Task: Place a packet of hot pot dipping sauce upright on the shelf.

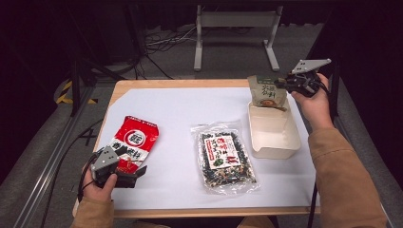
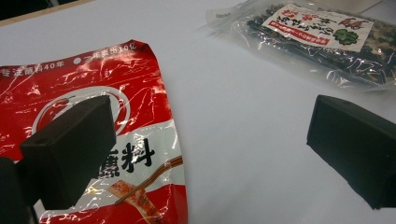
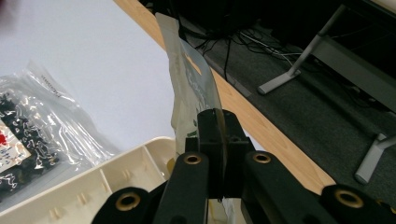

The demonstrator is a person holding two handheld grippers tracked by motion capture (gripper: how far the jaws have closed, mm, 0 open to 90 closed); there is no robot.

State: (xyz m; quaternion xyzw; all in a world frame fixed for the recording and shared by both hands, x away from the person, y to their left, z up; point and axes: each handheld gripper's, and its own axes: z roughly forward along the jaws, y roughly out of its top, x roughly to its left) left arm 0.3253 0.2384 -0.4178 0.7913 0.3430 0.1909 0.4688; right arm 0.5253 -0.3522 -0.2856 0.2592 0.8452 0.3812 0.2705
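Observation:
My right gripper (image 1: 284, 83) is shut on the edge of a beige-green snack pouch (image 1: 267, 92), holding it upright over the far end of a cream tray (image 1: 287, 147). In the right gripper view the pouch (image 3: 189, 88) rises edge-on from between the closed jaws, with the tray's rim (image 3: 116, 161) below it. My left gripper (image 1: 138, 175) rests open at the near left, just beside the lower end of a red and white sachet (image 1: 134, 142). In the left gripper view one fingertip (image 2: 74, 147) hangs over the red sachet (image 2: 140, 102); the other hangs over bare white table.
A clear bag of dark mixed snack (image 1: 225, 155) with a red label lies mid-table, also seen as the clear bag (image 2: 317, 42) in the left gripper view. The white sheet (image 1: 180, 111) covers a wooden table. Beyond it are cables and a metal stand (image 1: 236, 28).

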